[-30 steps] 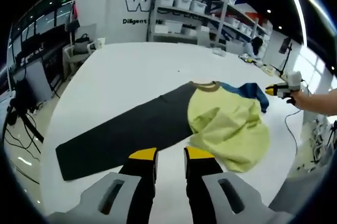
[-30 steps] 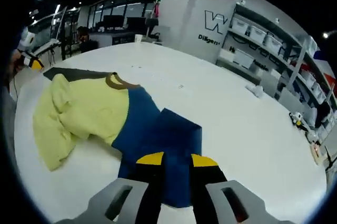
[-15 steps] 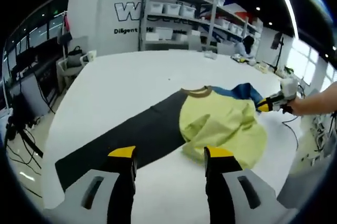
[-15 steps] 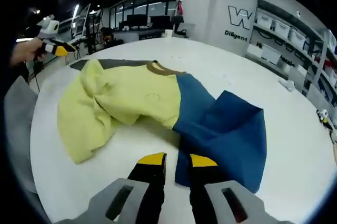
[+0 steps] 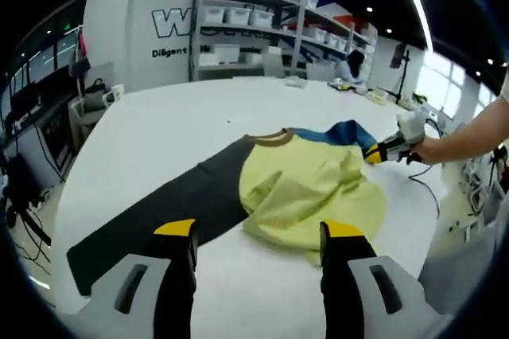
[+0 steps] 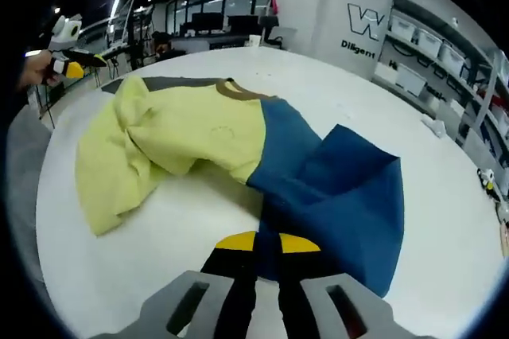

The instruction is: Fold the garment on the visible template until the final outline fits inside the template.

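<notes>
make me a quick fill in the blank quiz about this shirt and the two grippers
The shirt's middle panel is ____.
The sleeve lying nearest the right gripper is ____.
The left gripper's jaws are ____.
The shirt's collar is ____.

Missing words: yellow; blue; open; brown

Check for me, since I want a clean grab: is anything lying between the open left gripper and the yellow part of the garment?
Nothing visible: bare white table lies between the left gripper and the garment.
</notes>
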